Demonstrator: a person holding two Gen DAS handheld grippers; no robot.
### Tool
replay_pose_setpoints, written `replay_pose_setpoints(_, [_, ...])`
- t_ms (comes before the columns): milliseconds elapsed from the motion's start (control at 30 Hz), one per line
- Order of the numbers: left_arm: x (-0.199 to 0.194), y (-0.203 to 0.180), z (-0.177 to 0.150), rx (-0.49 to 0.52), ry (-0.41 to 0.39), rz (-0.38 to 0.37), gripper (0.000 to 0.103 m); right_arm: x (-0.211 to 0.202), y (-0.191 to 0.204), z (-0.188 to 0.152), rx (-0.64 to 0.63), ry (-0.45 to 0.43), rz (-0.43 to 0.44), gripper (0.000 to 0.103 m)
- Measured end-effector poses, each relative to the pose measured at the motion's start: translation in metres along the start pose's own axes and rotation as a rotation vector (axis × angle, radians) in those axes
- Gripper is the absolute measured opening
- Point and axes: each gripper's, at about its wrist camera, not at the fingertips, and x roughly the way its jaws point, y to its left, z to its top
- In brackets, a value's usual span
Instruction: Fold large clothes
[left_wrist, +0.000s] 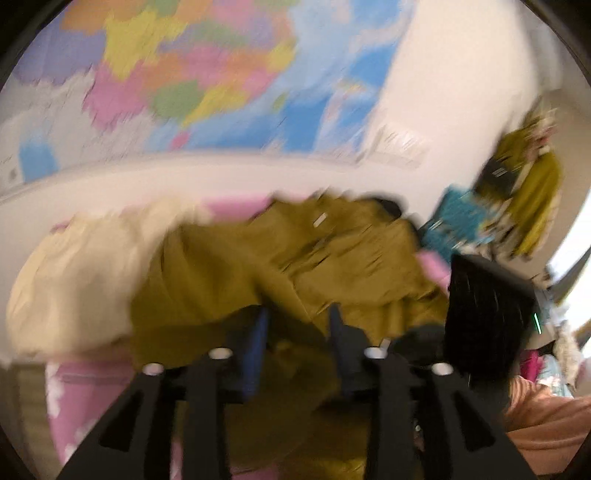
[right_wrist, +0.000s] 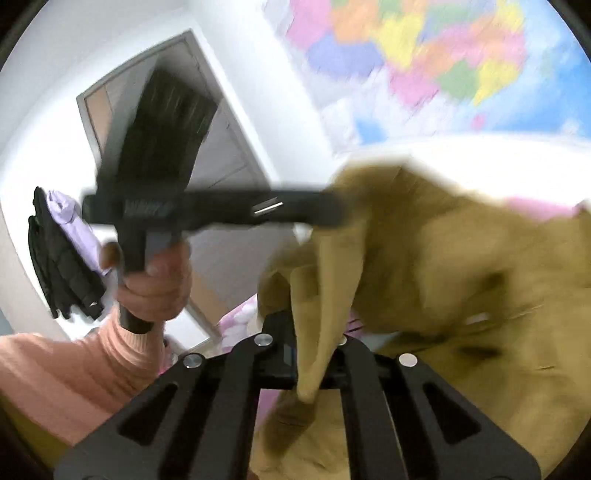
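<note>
An olive-green garment (left_wrist: 295, 266) hangs bunched in the air in front of both cameras; it also fills the right of the right wrist view (right_wrist: 461, 280). My left gripper (left_wrist: 297, 328) has olive cloth between its blue-padded fingers and is shut on it. My right gripper (right_wrist: 314, 354) is shut on a hanging fold of the same cloth. The left gripper also shows in the right wrist view (right_wrist: 207, 212), held in a hand, its tip at the garment's top edge. Both frames are blurred by motion.
A cream garment (left_wrist: 81, 280) lies left of the olive one on a pink patterned cover (left_wrist: 85, 391). A colourful map (left_wrist: 184, 74) hangs on the wall. Clothes hang at the right (left_wrist: 532, 192). A door (right_wrist: 221, 147) and dark hung clothing (right_wrist: 59, 258) stand at the left.
</note>
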Motion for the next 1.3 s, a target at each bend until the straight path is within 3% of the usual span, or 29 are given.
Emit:
replay_pose_setpoints(67, [-0.01, -0.007, 0.005, 0.017, -0.073, -0.044, 0.047, -0.046, -0.013, 0.015, -0.015, -0.002, -0.078, 0.002])
replay_pose_setpoints(133, [-0.016, -0.01, 0.007, 0.029, -0.127, -0.039, 0.051, -0.078, -0.031, 0.027, -0.009, 0.012, -0.16, 0.002])
replay_pose_setpoints(233, [-0.004, -0.004, 0.006, 0.01, -0.128, -0.003, 0.051, -0.135, -0.07, 0.039, 0.052, 0.053, -0.314, 0.002])
replay_pose_setpoints(333, [0.035, 0.01, -0.001, -0.015, -0.06, 0.126, 0.051, -0.171, -0.108, 0.034, 0.113, 0.104, -0.437, 0.002])
replay_pose_setpoints(400, [0.063, 0.02, -0.008, -0.03, 0.007, 0.164, 0.051, -0.181, -0.138, 0.016, 0.164, 0.151, -0.493, 0.002])
replay_pose_setpoints(533, [0.12, 0.032, -0.022, -0.022, 0.129, 0.219, 0.052, -0.166, -0.188, -0.033, 0.28, 0.229, -0.54, 0.003])
replay_pose_setpoints(633, [0.149, 0.034, -0.025, -0.01, 0.182, 0.243, 0.056, -0.154, -0.202, -0.057, 0.336, 0.25, -0.547, 0.005])
replay_pose_setpoints(700, [0.166, 0.032, -0.026, 0.018, 0.203, 0.288, 0.061, -0.159, -0.206, -0.062, 0.357, 0.237, -0.526, 0.018])
replay_pose_setpoints(767, [0.179, 0.033, -0.025, 0.031, 0.223, 0.304, 0.062, -0.17, -0.206, -0.07, 0.38, 0.218, -0.521, 0.066])
replay_pose_setpoints(833, [0.189, 0.031, -0.021, 0.039, 0.233, 0.311, 0.062, -0.168, -0.202, -0.076, 0.402, 0.178, -0.516, 0.077])
replay_pose_setpoints(900, [0.2, 0.032, -0.019, 0.035, 0.251, 0.329, 0.062, -0.178, -0.198, -0.087, 0.423, 0.157, -0.471, 0.077])
replay_pose_setpoints(1000, [0.214, 0.039, -0.016, 0.015, 0.26, 0.354, 0.062, -0.181, -0.192, -0.098, 0.404, 0.166, -0.479, 0.072])
replay_pose_setpoints(1067, [0.22, 0.042, -0.013, -0.009, 0.263, 0.376, 0.062, -0.184, -0.192, -0.102, 0.411, 0.139, -0.468, 0.029])
replay_pose_setpoints(1133, [0.222, 0.04, -0.009, -0.019, 0.249, 0.402, 0.062, -0.191, -0.193, -0.097, 0.414, 0.078, -0.48, 0.002])
replay_pose_setpoints(1233, [0.222, 0.034, -0.003, -0.021, 0.229, 0.46, 0.06, -0.223, -0.191, -0.084, 0.414, -0.061, -0.53, 0.002])
replay_pose_setpoints(1300, [0.21, 0.027, 0.0, -0.009, 0.178, 0.492, 0.06, -0.24, -0.195, -0.08, 0.426, -0.109, -0.601, 0.002])
